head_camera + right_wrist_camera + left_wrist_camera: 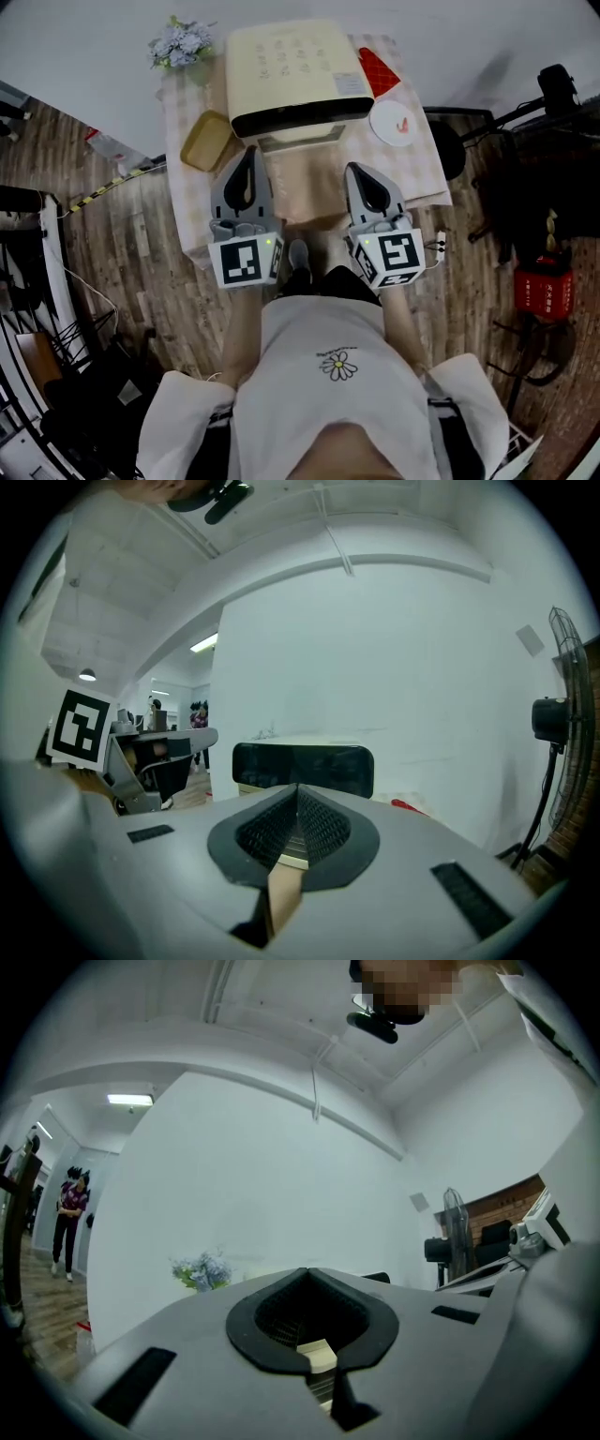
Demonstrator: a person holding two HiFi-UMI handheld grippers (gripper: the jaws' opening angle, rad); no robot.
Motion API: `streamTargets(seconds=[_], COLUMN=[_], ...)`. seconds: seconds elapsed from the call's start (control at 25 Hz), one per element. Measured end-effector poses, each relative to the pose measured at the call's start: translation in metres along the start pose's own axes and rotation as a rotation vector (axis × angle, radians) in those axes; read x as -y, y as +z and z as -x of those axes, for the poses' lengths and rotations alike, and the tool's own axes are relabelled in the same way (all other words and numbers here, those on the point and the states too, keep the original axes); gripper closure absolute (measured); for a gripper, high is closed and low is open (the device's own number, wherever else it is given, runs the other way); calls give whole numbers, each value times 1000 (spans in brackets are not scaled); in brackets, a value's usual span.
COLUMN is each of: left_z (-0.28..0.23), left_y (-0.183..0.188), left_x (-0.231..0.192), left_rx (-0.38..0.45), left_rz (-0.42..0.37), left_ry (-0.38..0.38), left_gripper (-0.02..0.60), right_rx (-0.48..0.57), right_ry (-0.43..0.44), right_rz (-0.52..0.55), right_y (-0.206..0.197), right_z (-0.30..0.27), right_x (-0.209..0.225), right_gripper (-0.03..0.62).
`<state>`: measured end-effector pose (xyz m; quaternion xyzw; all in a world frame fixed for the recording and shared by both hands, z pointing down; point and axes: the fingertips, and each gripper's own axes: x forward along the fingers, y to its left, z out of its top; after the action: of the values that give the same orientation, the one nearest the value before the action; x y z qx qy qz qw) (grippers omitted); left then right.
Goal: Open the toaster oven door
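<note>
Two grippers hover side by side just short of the counter, both pointing at the toaster oven. The left gripper has its fingers pressed together with nothing between them, which its own view shows plainly. The right gripper is the same: fingers closed and empty.

The toaster oven stands at the far middle of the counter, on a pale checked covering. It is a cream, round-cornered box with faint markings on its top. Its door is a glossy dark band across the front, facing the person, and it is closed. A pale bar runs along just below that band. In the right gripper view the door stands upright, dark and reflective, straight ahead of the fingers.

Just left of the oven lies a yellow tray, and behind that is a bunch of bluish flowers. On the oven's right is a white plate, with a red napkin beside it.
</note>
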<state>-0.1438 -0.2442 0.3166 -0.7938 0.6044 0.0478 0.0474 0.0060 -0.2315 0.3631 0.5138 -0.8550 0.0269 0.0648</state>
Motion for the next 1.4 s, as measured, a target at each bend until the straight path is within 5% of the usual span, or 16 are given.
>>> streamTargets(seconds=[1.0,1.24,1.4], left_z=[14,-4,-24], left_y=[7,45,64], left_x=[4,17,26], left_rx=[32,75,62], left_rz=[-66,-141,-237], left_ry=[94,-9,-109], left_gripper=[565,558,474], right_rx=[84,89,91], right_ry=[125,125,123], right_rz=[-10,-32,-47], right_y=[22,20,20], right_z=[-16,-14,-12], right_x=[0,5,8], right_gripper=[585,585,585])
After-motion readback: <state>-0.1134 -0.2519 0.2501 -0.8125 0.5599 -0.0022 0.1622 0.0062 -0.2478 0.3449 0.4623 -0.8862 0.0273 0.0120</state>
